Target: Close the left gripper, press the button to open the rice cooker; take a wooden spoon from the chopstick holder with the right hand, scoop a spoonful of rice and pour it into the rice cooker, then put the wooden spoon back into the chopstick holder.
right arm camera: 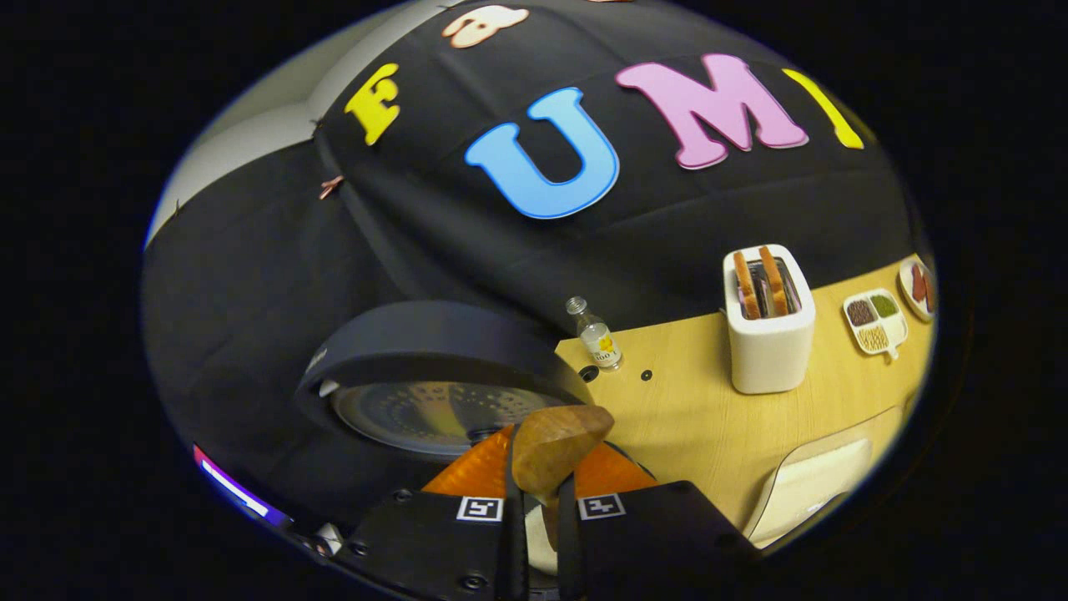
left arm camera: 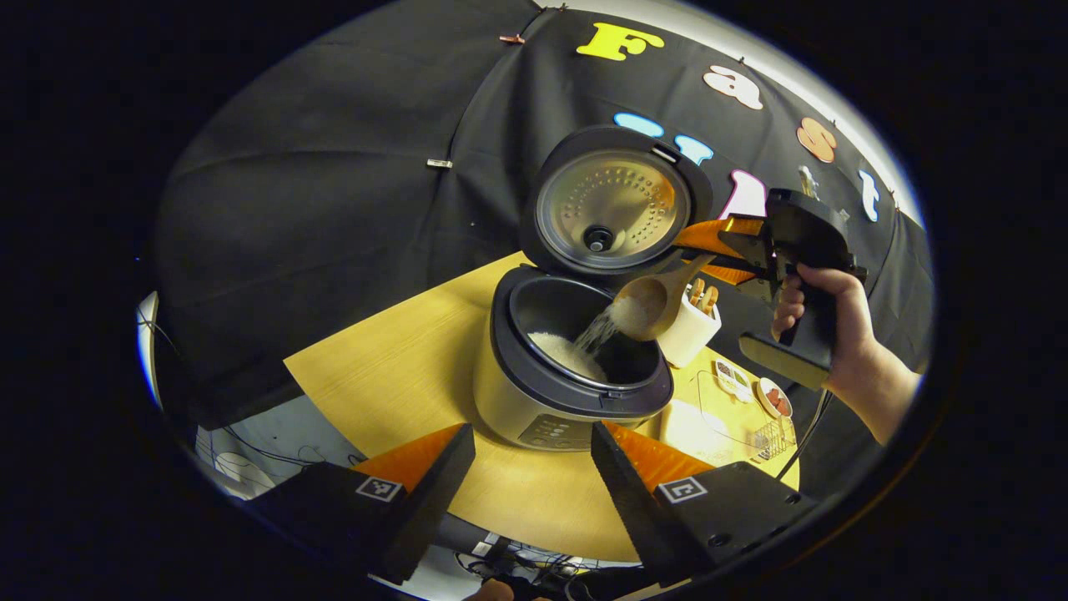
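Right hand-held gripper (right arm camera: 534, 509): its two fingers are pressed tight on the handle of the wooden spoon (right arm camera: 552, 446). In the left gripper view you can see it up on the right (left arm camera: 724, 250), held by a person's hand (left arm camera: 838, 321).
Wooden spoon: it is tipped over the open rice cooker (left arm camera: 576, 367). The rice (left arm camera: 602, 327) is falling off the spoon into the pot, and a white pile sits in the pot's bottom.
Left hand-held gripper (left arm camera: 534, 455): its fingers are wide apart. It holds nothing and touches nothing. It is in front of the rice cooker, a bit back from it.
Rice cooker: its lid (left arm camera: 613, 204) stands straight up, and the shiny inside faces us. The cooker sits on the desk (left arm camera: 392, 376).
Chopstick holder (left arm camera: 691, 327): a white cup just behind the rice cooker, on its right, with some wooden sticks in it.
Desk: light wood. In the right gripper view it carries a white toaster (right arm camera: 768, 330) with bread slices in it, a small glass bottle (right arm camera: 596, 338), and a little dish (right arm camera: 874, 321) split into parts with food inside.
Room: black cloth hangs behind the desk.
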Available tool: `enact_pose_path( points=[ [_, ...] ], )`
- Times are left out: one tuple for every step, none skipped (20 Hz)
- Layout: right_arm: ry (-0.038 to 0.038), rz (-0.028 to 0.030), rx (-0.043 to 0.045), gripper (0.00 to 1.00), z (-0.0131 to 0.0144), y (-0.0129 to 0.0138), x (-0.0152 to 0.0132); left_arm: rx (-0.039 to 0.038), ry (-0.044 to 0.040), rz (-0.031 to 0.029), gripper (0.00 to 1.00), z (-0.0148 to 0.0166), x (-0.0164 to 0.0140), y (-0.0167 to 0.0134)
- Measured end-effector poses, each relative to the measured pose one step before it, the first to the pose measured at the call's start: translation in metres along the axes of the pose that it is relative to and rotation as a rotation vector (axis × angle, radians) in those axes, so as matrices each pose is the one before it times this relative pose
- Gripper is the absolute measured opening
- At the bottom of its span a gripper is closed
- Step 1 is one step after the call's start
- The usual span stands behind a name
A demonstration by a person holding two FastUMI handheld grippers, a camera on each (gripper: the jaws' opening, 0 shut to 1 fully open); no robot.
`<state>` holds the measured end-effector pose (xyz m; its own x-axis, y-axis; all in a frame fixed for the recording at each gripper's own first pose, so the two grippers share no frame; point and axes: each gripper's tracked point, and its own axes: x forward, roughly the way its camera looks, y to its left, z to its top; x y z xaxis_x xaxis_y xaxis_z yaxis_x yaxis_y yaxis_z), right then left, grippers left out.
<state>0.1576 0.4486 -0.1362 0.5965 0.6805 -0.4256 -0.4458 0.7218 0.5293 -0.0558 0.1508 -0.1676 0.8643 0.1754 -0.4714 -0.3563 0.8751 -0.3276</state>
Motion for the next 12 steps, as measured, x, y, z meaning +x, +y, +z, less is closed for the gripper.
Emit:
enact_pose_path(
  points=[
    [0.00426, 0.00986, -0.05832, 0.18, -0.00541, 0.00441, 0.00120, 0.00911, -0.00244, 0.00468, 0.96, 0.00260, 0.00026, 0.00293],
    [0.00171, 0.00798, -0.06244, 0.18, -0.00368, 0.00559, 0.00193, 0.01255, 0.00005, 0.01193, 0.95, 0.00087, 0.00306, 0.00318],
    [0.00222, 0.01036, -0.06265, 0.18, -0.00474, 0.00574, 0.00249, 0.01505, -0.00085, 0.00800, 0.95, 0.00201, 0.00181, 0.00345],
    [0.00534, 0.01405, -0.05802, 0.18, -0.00431, 0.00631, 0.00218, 0.01581, -0.00739, 0.00567, 0.95, 0.00211, -0.00056, 0.00255],
    [0.00988, 0.01300, -0.04592, 0.18, -0.00675, 0.00335, 0.00236, 0.01214, -0.00758, 0.01241, 0.96, 0.00350, 0.00036, 0.00315],
    [0.00504, 0.01450, -0.04282, 0.18, -0.00554, 0.00365, 0.00255, 0.00823, -0.00582, 0.00655, 0.95, 0.00210, 0.00108, 0.00367],
    [0.00259, 0.01238, -0.03892, 0.13, -0.00478, 0.00249, 0.00357, 0.00181, -0.00909, -0.00147, 0.96, 0.00305, 0.00026, 0.00048],
    [0.00252, 0.01743, -0.04406, 0.18, -0.00420, 0.00447, 0.00263, -0.00017, -0.00911, 0.00005, 0.95, 0.00307, 0.00029, 0.00048],
    [0.00579, 0.01203, -0.04341, 0.18, -0.00329, 0.00252, 0.00199, 0.00040, -0.00533, 0.00282, 0.95, 0.00139, 0.00014, 0.00176],
    [0.00286, 0.01377, -0.05012, 0.18, -0.00434, 0.00473, 0.00017, 0.00285, -0.00153, 0.00588, 0.95, 0.00001, 0.00006, 0.00125],
    [-0.00395, 0.01292, -0.05695, 0.18, -0.00315, 0.00413, -0.00023, 0.00356, -0.00261, 0.00695, 0.95, 0.00141, 0.00023, 0.00073],
    [-0.00590, 0.01447, -0.05243, 0.18, -0.00134, 0.00439, 0.00154, 0.00183, -0.00668, 0.00242, 0.92, 0.00111, -0.00051, 0.00003]
  ],
)
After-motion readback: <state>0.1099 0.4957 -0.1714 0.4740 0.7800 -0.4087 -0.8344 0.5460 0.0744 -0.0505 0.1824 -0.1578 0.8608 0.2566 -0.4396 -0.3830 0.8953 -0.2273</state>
